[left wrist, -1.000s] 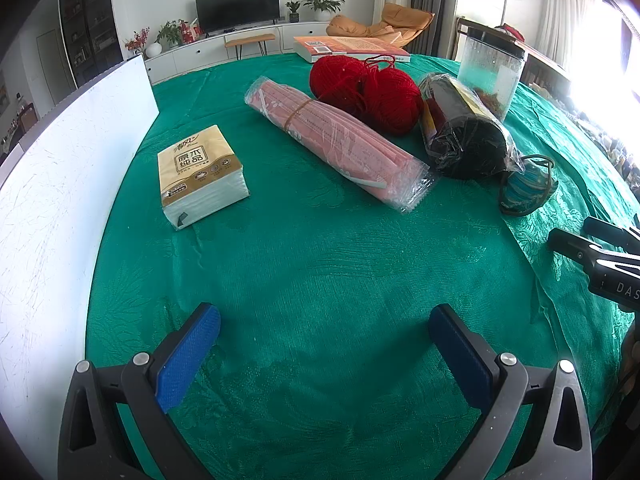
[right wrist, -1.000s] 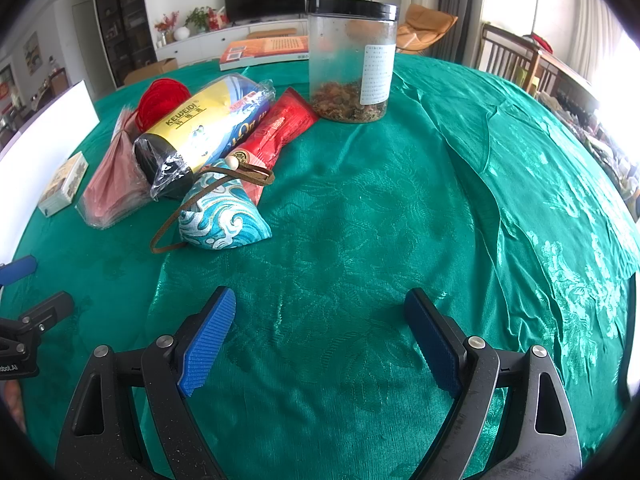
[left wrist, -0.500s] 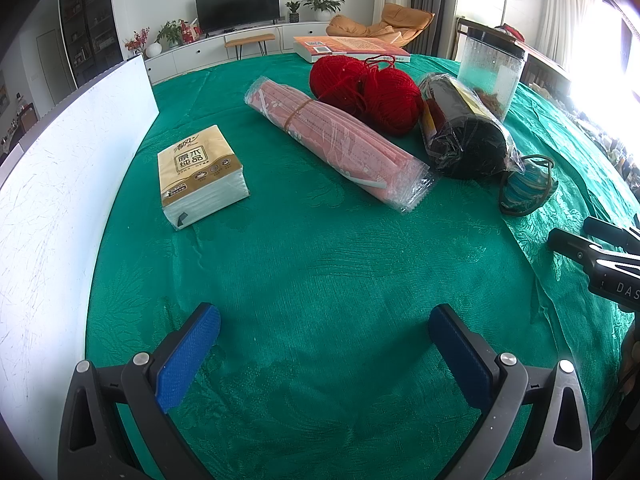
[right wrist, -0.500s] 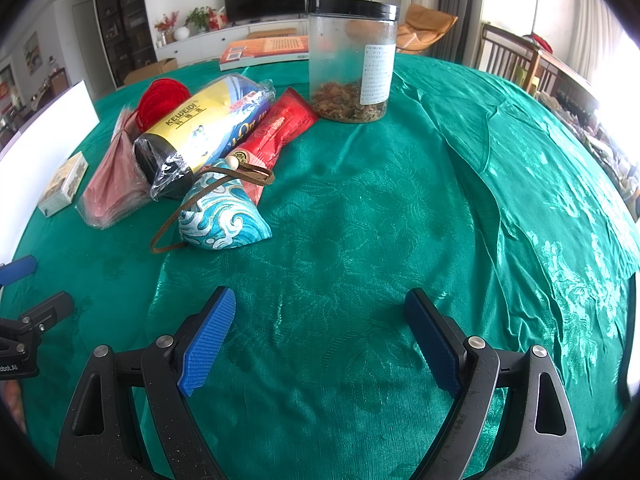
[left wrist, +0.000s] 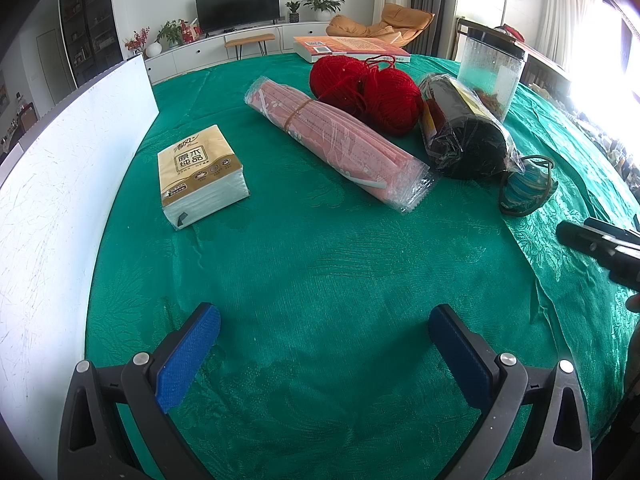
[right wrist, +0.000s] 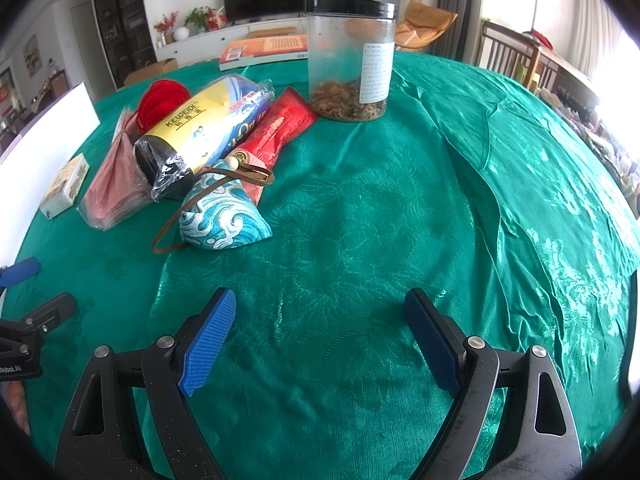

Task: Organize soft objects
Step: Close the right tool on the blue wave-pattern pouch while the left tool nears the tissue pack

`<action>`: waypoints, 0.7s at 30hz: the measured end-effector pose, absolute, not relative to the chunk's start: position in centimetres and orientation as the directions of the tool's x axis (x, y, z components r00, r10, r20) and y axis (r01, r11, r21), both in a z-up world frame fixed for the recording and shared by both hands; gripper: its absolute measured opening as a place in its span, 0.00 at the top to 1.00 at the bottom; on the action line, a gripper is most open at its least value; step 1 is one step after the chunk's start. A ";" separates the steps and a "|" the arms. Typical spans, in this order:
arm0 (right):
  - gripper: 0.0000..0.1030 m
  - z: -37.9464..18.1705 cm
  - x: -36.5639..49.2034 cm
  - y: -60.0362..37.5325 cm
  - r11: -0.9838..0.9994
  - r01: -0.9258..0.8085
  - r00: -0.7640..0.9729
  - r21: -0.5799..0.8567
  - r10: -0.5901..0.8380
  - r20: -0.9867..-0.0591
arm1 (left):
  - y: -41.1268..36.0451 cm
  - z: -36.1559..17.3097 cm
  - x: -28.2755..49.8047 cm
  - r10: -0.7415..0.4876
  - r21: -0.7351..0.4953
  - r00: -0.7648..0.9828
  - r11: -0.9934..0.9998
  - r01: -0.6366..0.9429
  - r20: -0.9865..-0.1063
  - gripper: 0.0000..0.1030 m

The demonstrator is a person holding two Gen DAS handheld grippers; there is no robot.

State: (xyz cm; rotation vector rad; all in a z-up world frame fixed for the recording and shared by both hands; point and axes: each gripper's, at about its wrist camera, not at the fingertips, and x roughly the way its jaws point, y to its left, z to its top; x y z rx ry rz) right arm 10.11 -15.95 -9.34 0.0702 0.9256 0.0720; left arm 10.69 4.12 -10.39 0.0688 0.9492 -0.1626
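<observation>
Soft goods lie bunched across the middle of the green tablecloth (left wrist: 320,272), none of them yet picked up: a tissue pack (left wrist: 200,174) on its own toward the white board (left wrist: 52,184), then a wrapped pink bundle (left wrist: 340,140), two balls of red yarn (left wrist: 368,90), a dark roll in clear wrap (left wrist: 464,136) and a small blue wave-patterned pouch (right wrist: 222,216) with a brown cord. The bundle, yarn and roll lie pressed close together; the pouch lies just beside the roll's end. By the look of it the sorting has not begun, and every piece is left to move. Where they are meant to go the pictures do not show.

Both claws are spread wide and hold nothing. The left gripper (left wrist: 324,344) hangs over bare cloth, well short of the tissue pack; the right gripper (right wrist: 320,336) hangs over bare cloth near the pouch.

Only the right wrist view shows the yellow printed face of the roll, a red packet (right wrist: 280,128) under it, and the whole plastic jar (right wrist: 350,60) with dried stuff in its bottom. The left wrist view alone shows the tissue pack's top face, both yarn balls and the full pink bundle.
</observation>
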 end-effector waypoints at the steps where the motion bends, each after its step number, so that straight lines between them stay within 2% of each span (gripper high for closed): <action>1: 0.15 -8.7 9.8 -16.4 0.985 -0.038 0.621 0.170 0.156 -0.768 | 4.1 -10.4 10.7 -0.108 -0.013 0.571 0.986 0.169 -0.814 0.00; 2: 0.15 -7.9 9.6 -16.8 0.972 -0.045 0.655 0.230 0.202 -0.728 | 4.1 -10.4 10.7 -0.108 -0.013 0.571 0.986 0.169 -0.814 0.00; 4: 0.15 -6.6 10.1 -16.7 0.966 -0.051 0.700 0.254 0.216 -0.681 | 4.1 -10.4 10.7 -0.108 -0.013 0.571 0.986 0.169 -0.814 0.00; 10: 0.18 -8.5 15.5 -13.4 0.949 -0.174 0.590 0.264 0.315 -0.743 | 4.1 -10.4 10.7 -0.108 -0.013 0.571 0.986 0.169 -0.814 0.00; 12: 0.56 -9.4 15.9 -13.0 0.941 -0.199 0.558 0.274 0.339 -0.757 | 4.1 -10.4 10.7 -0.109 -0.013 0.571 0.986 0.169 -0.814 0.00; 21: 0.58 -7.6 10.3 -19.6 0.899 -0.071 0.574 0.432 0.392 -0.719 | 4.3 -10.2 10.7 -0.114 -0.023 0.571 0.986 0.165 -0.813 0.00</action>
